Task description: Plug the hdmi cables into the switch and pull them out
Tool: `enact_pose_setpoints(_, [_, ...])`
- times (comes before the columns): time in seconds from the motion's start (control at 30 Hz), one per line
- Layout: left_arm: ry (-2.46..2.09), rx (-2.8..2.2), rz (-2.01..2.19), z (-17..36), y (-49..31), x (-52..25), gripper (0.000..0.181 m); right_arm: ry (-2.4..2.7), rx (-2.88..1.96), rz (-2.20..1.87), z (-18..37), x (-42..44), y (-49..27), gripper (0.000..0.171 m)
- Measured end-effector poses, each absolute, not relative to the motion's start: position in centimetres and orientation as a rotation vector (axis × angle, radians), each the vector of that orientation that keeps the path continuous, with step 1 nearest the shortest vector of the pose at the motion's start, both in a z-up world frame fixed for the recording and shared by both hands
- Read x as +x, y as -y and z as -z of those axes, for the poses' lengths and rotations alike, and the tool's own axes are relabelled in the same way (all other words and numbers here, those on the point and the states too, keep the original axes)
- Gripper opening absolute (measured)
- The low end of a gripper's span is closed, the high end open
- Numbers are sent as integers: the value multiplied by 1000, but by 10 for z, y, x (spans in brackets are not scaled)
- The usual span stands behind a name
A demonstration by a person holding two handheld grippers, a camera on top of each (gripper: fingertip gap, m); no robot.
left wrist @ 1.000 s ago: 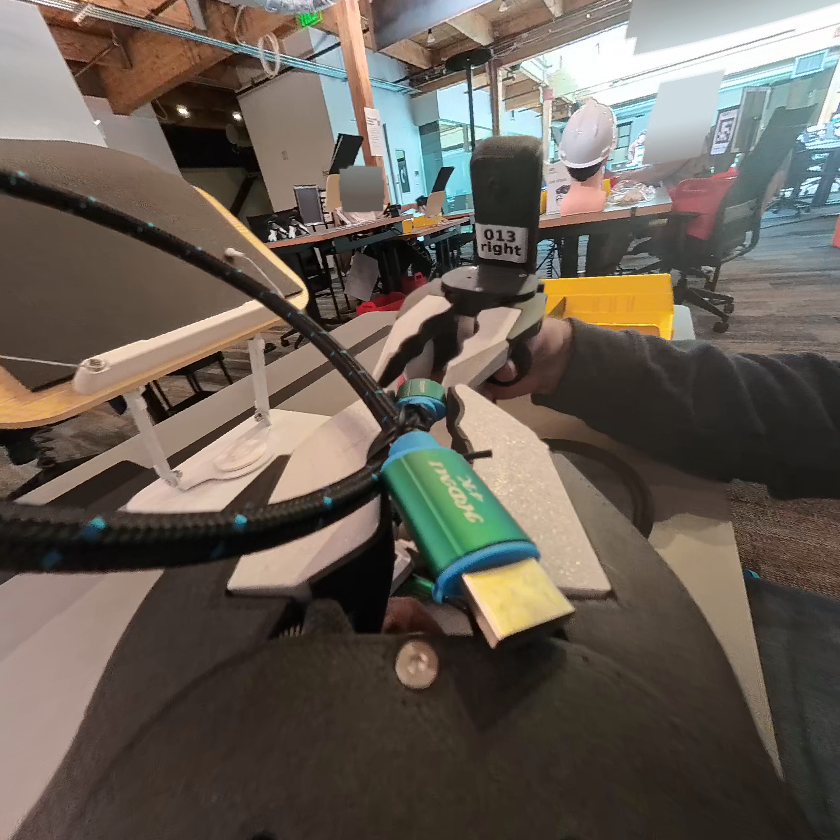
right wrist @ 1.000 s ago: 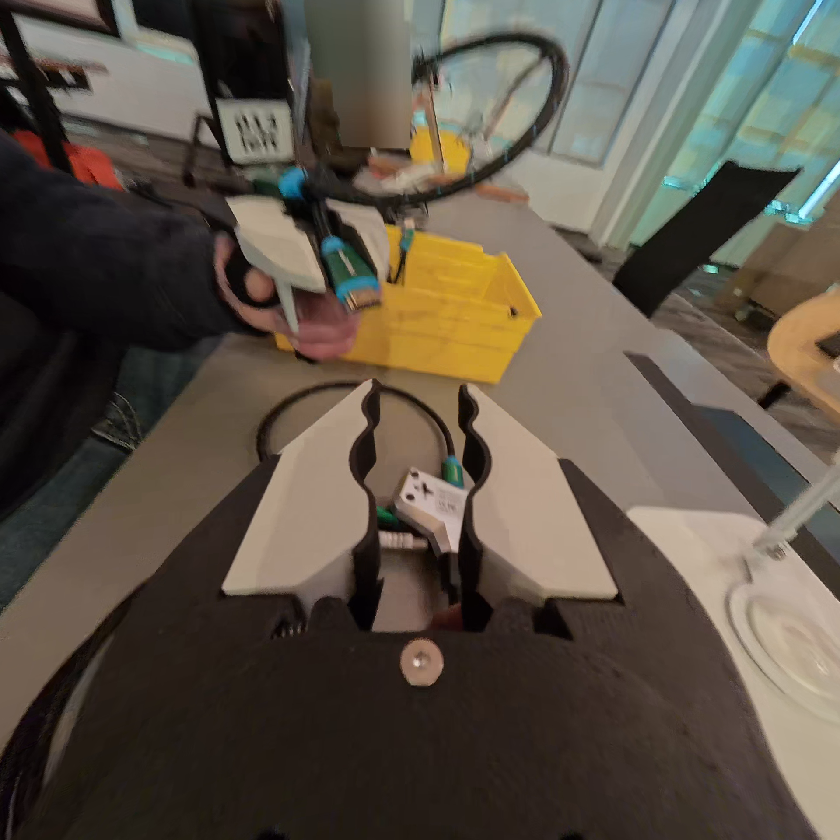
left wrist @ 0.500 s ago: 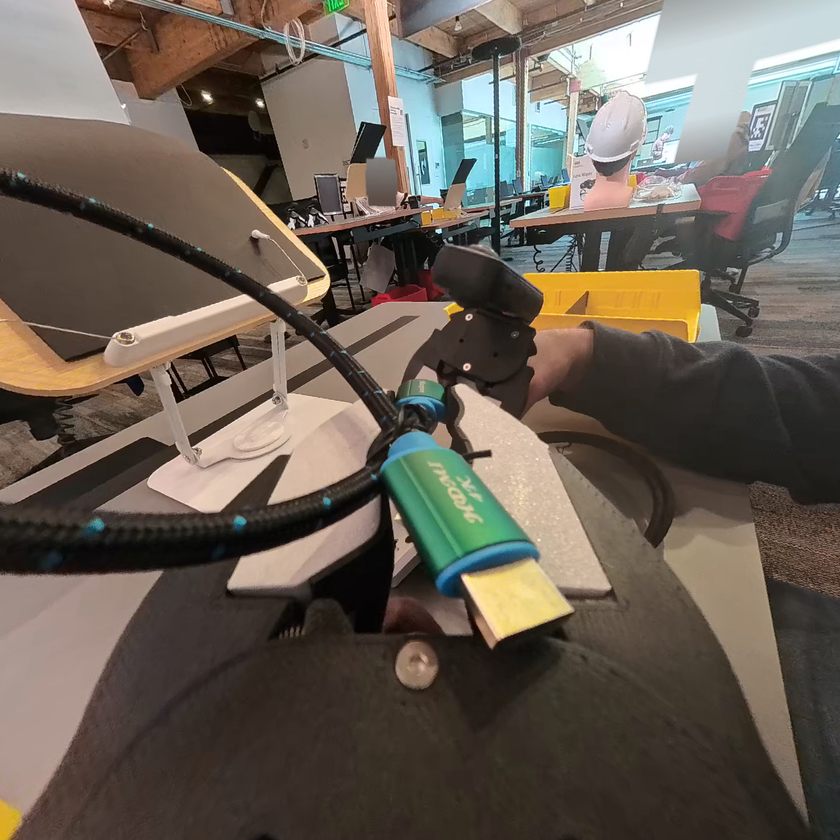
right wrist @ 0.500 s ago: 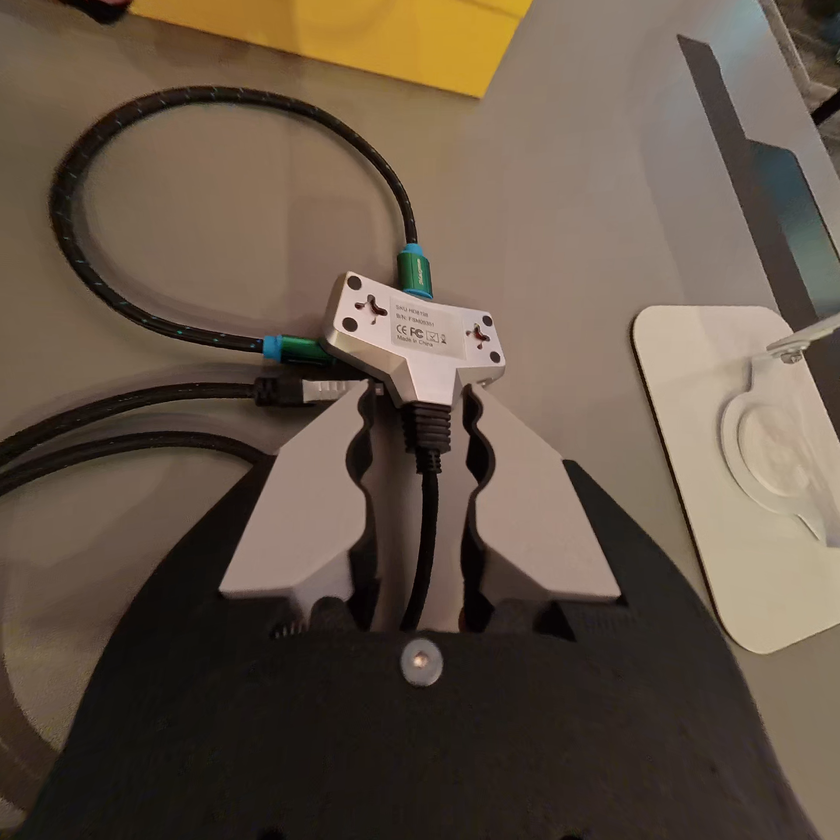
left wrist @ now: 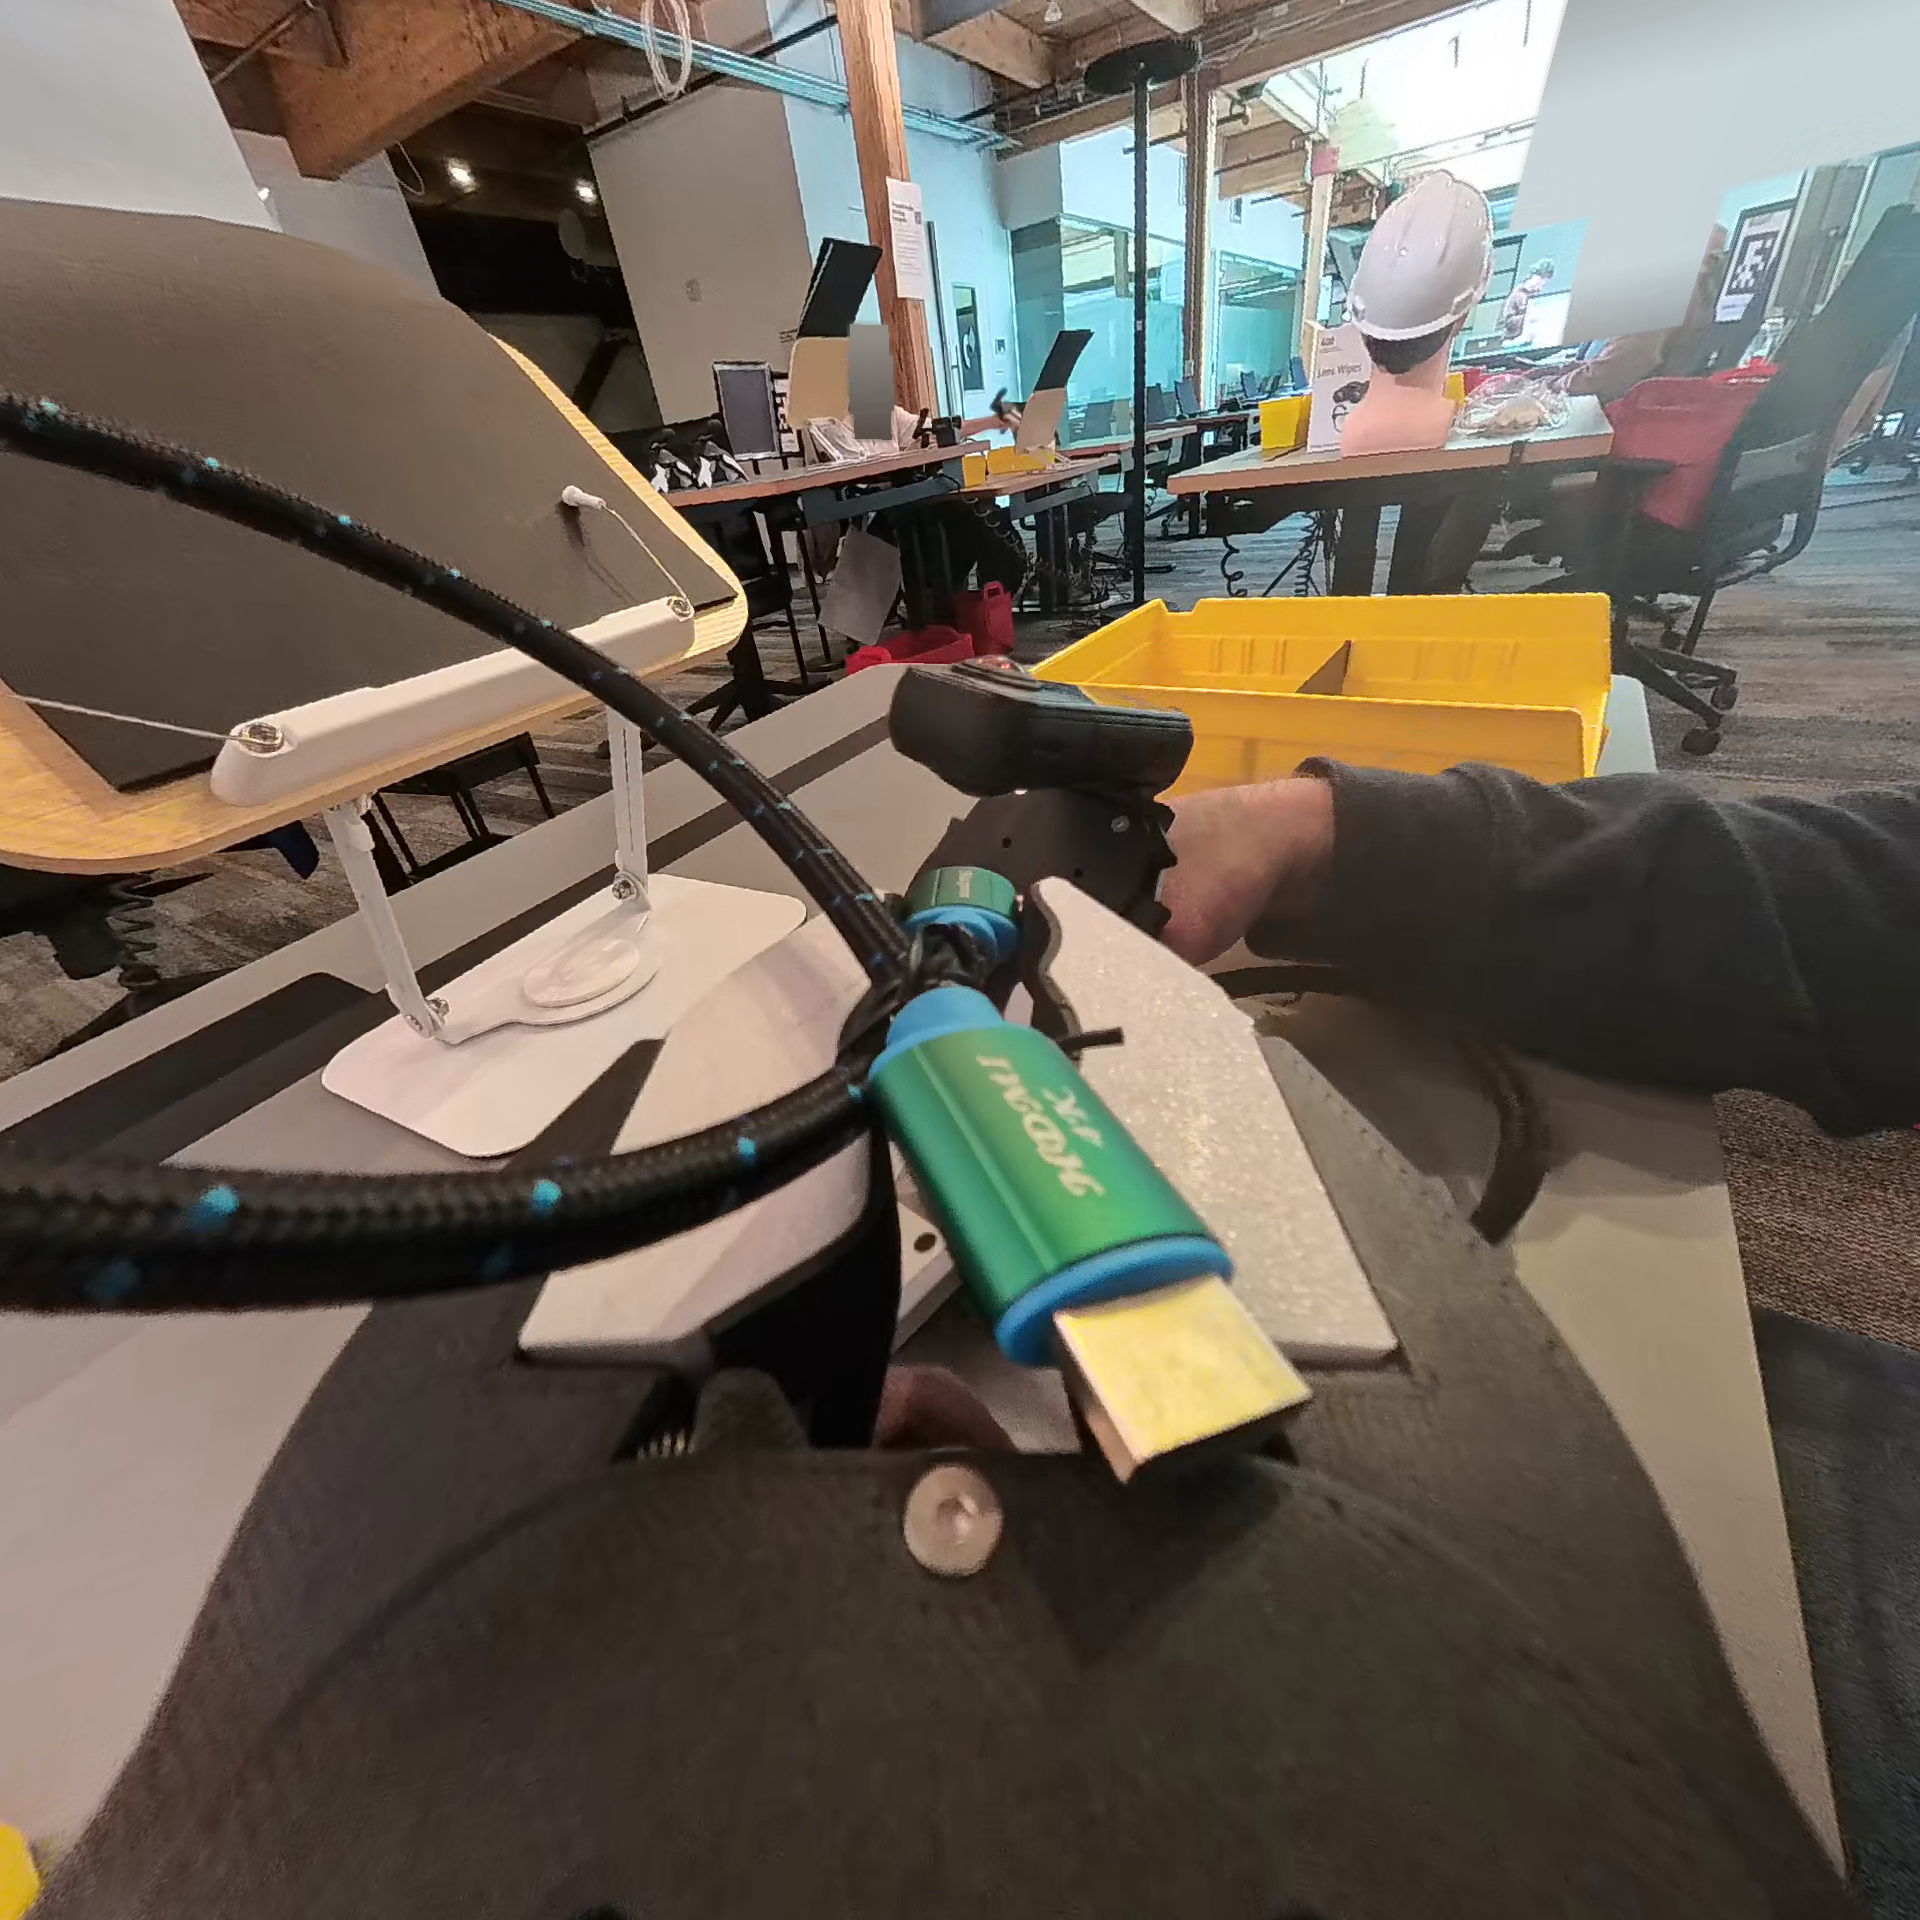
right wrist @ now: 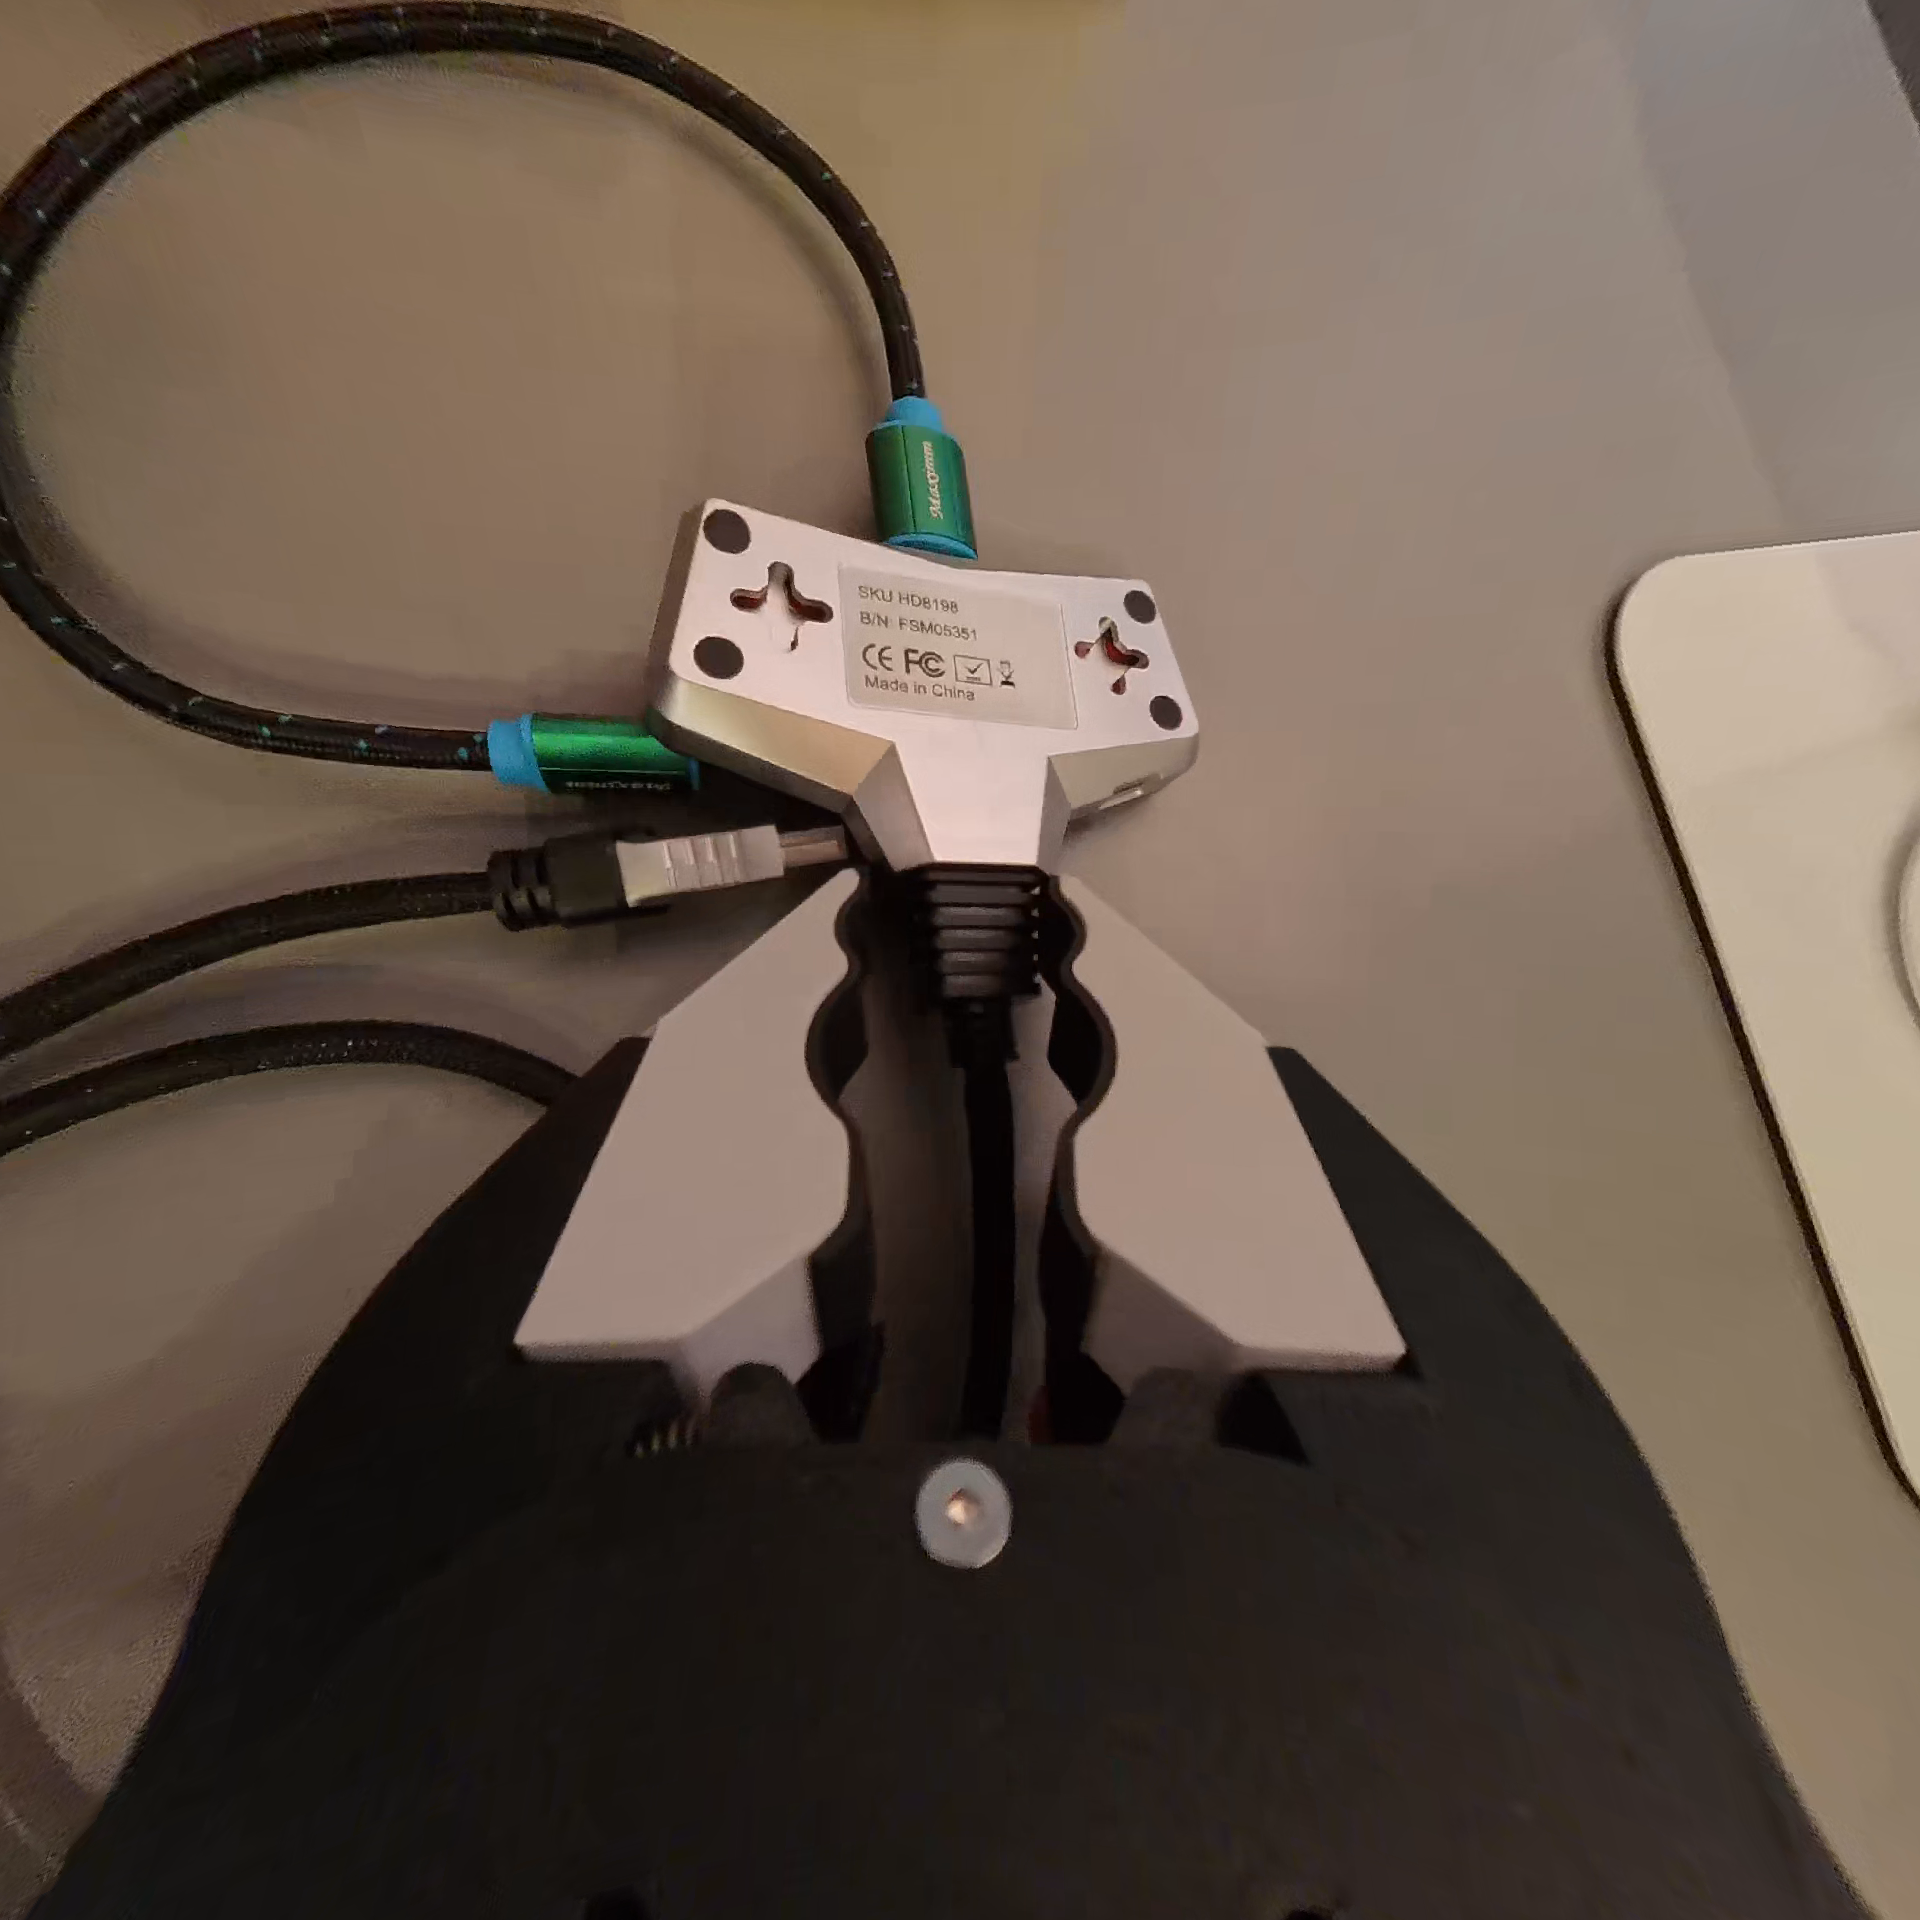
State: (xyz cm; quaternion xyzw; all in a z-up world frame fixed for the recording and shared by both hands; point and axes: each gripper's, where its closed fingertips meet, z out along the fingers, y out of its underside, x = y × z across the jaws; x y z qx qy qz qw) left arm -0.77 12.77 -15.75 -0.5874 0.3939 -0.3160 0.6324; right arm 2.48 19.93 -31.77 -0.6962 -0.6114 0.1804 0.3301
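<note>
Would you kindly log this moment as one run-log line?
left gripper: shut on green HDMI plug | right gripper: open, straddling switch cable boot | switch: upside down

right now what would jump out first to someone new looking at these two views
In the left wrist view, the green HDMI plug with its bare gold tip, close to the camera over the left gripper. In the right wrist view, the silver switch lies label side up on the grey table, just ahead of the open right gripper.

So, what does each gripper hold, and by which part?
Left gripper: the HDMI cable, pinched just behind its green plug. Right gripper: nothing; open around the switch's tail.
</note>
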Motion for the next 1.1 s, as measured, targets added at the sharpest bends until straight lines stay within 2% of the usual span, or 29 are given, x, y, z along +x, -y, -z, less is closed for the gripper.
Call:
enact_pose_setpoints(0.2, [-893, -1341, 718, 156, -128, -11, 21, 1558, -1807, -523, 313, 25, -205, 27])
enact_pose_setpoints(0.53, [-841, -1365, 758, 155, -133, -19, 21, 1432, -1569, -641, 264, 29, -210, 26])
enact_pose_setpoints(1.1, [-752, -1445, 839, 164, -145, -26, 21, 1391, -1363, -778, 228, 28, -194, 25])
